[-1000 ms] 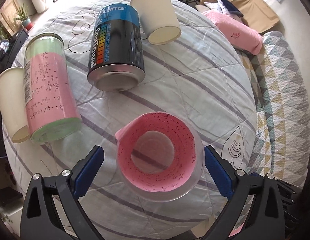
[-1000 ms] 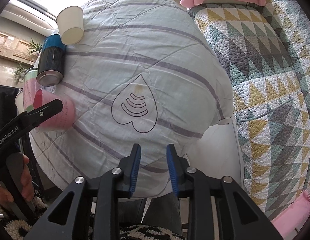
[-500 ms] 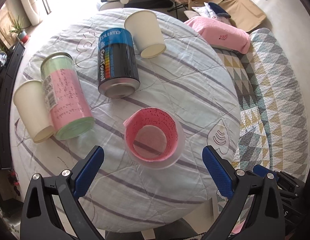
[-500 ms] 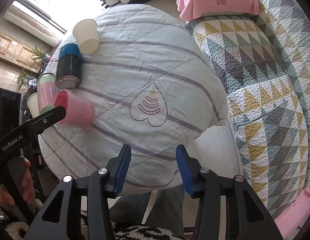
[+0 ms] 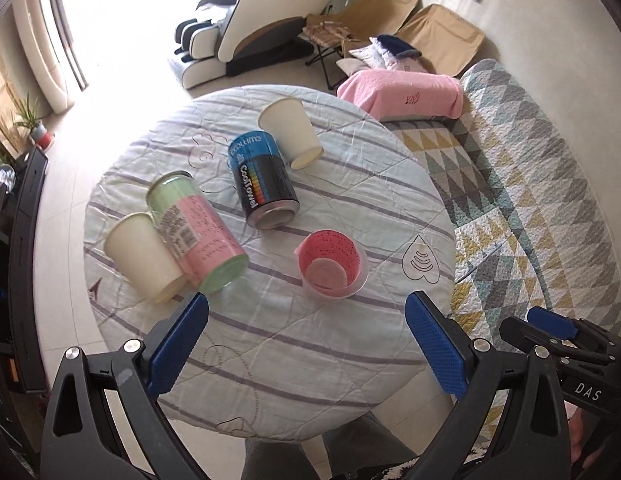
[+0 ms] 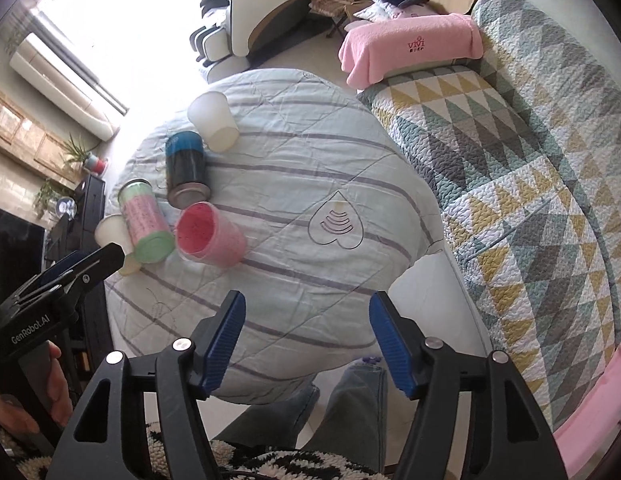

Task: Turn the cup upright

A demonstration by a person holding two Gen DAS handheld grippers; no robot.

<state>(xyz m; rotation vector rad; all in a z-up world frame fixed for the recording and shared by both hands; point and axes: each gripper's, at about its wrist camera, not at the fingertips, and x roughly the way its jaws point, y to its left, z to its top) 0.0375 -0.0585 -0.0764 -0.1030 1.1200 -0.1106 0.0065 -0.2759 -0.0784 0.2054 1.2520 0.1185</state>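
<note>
I'm holding my left gripper [image 5: 306, 344] above the desk [image 5: 350, 184], fingers spread wide and gripping nothing. The pink cup [image 5: 332, 265] is standing upright (mouth up) near the blue can [image 5: 264, 184]. My right gripper [image 6: 306, 344] is also hovering, fingers apart.

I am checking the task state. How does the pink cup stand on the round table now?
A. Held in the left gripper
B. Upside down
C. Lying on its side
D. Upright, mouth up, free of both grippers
D: the pink cup stands mouth up on the table, and the left gripper is open and apart from it.
</note>
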